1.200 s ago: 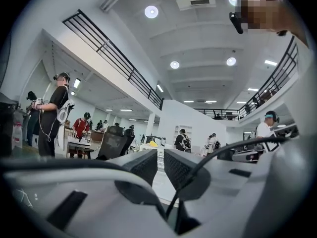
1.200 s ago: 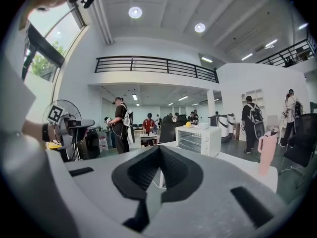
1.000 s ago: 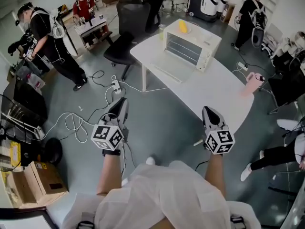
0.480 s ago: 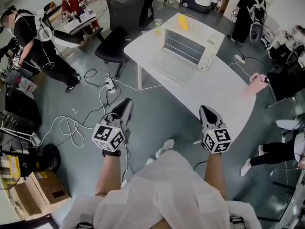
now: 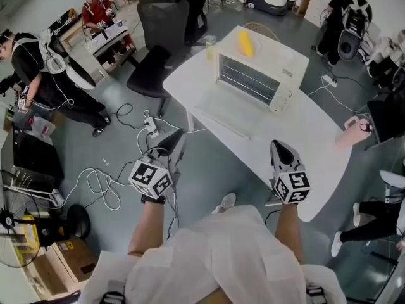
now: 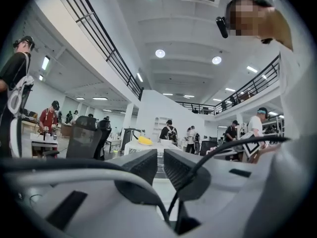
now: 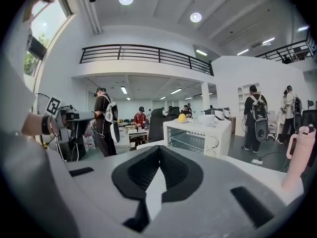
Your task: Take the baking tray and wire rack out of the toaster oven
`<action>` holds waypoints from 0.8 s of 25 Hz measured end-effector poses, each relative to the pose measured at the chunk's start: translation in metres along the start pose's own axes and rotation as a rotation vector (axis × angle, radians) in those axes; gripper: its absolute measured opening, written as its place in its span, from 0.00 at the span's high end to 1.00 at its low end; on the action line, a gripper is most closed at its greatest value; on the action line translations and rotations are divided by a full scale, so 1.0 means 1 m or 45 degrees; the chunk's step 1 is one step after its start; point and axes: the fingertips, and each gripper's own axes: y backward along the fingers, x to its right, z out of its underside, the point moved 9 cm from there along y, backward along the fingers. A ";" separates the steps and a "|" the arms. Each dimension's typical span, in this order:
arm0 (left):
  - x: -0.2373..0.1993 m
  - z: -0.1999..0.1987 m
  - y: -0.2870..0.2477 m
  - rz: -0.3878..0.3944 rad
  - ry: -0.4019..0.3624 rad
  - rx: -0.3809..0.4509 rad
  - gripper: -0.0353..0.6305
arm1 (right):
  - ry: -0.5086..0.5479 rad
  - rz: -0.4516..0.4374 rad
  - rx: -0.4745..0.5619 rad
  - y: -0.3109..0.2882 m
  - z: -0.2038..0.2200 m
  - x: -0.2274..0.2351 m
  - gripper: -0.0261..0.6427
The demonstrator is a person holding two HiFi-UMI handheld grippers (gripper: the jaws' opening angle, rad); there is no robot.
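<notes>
A white toaster oven (image 5: 256, 81) stands on a white table (image 5: 297, 132), its glass door (image 5: 224, 114) folded down flat in front. Wire rack bars (image 7: 187, 139) show inside the oven (image 7: 198, 135); I cannot make out the baking tray. A yellow object (image 5: 245, 43) lies on the oven's top. My left gripper (image 5: 176, 142) hangs over the floor, short of the table's near corner, its jaws a narrow gap apart and empty (image 6: 160, 157). At the table's front edge my right gripper (image 5: 283, 152) is shut and empty (image 7: 159, 150).
A black office chair (image 5: 155, 68) stands left of the table. Cables and a power strip (image 5: 150, 126) lie on the floor ahead of my left gripper. A pink bottle (image 5: 354, 130) stands at the table's right end. People work at the far left and back right.
Both grippers have moved forward together, and the table with the oven is closer. The right gripper is now at the table's edge. Neither gripper's jaws have changed.
</notes>
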 end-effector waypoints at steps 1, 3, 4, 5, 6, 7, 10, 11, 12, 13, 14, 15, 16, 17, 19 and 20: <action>-0.004 0.000 -0.017 0.020 -0.003 -0.007 0.89 | -0.006 0.008 -0.006 -0.009 -0.001 0.010 0.95; -0.009 0.000 -0.049 0.061 -0.021 -0.029 0.89 | -0.018 0.020 -0.022 -0.024 -0.002 0.028 0.95; -0.011 0.001 -0.063 0.079 -0.029 -0.037 0.89 | -0.021 0.024 -0.030 -0.029 -0.002 0.036 0.95; -0.012 0.003 -0.075 0.095 -0.029 -0.041 0.89 | -0.022 0.028 -0.037 -0.033 -0.002 0.044 0.95; -0.014 0.005 -0.087 0.108 -0.023 -0.042 0.89 | -0.022 0.031 -0.043 -0.037 -0.002 0.051 0.95; -0.015 0.007 -0.099 0.120 -0.014 -0.043 0.89 | -0.020 0.034 -0.047 -0.041 -0.002 0.057 0.95; -0.022 0.013 -0.133 0.158 -0.002 -0.058 0.89 | -0.010 0.048 -0.064 -0.056 -0.003 0.073 0.95; -0.025 0.016 -0.144 0.173 0.001 -0.067 0.89 | -0.005 0.051 -0.071 -0.063 -0.002 0.076 0.95; -0.029 0.019 -0.153 0.187 0.006 -0.075 0.89 | 0.001 0.051 -0.081 -0.069 -0.001 0.077 0.95; -0.033 0.021 -0.162 0.203 0.011 -0.085 0.89 | 0.012 0.048 -0.094 -0.076 -0.001 0.077 0.95; -0.037 0.024 -0.170 0.220 0.013 -0.097 0.89 | 0.027 0.044 -0.108 -0.083 -0.001 0.076 0.95; -0.041 0.026 -0.180 0.239 0.012 -0.109 0.89 | 0.044 0.040 -0.122 -0.091 -0.001 0.075 0.95; -0.045 0.027 -0.190 0.258 0.010 -0.119 0.89 | 0.061 0.039 -0.137 -0.099 -0.002 0.075 0.95; -0.050 0.028 -0.200 0.279 0.010 -0.126 0.89 | 0.075 0.039 -0.152 -0.108 -0.004 0.075 0.95; -0.061 0.031 -0.220 0.323 0.017 -0.137 0.89 | 0.097 0.041 -0.180 -0.125 -0.005 0.074 0.95; -0.067 0.032 -0.228 0.345 0.022 -0.146 0.89 | 0.103 0.045 -0.192 -0.133 -0.006 0.073 0.95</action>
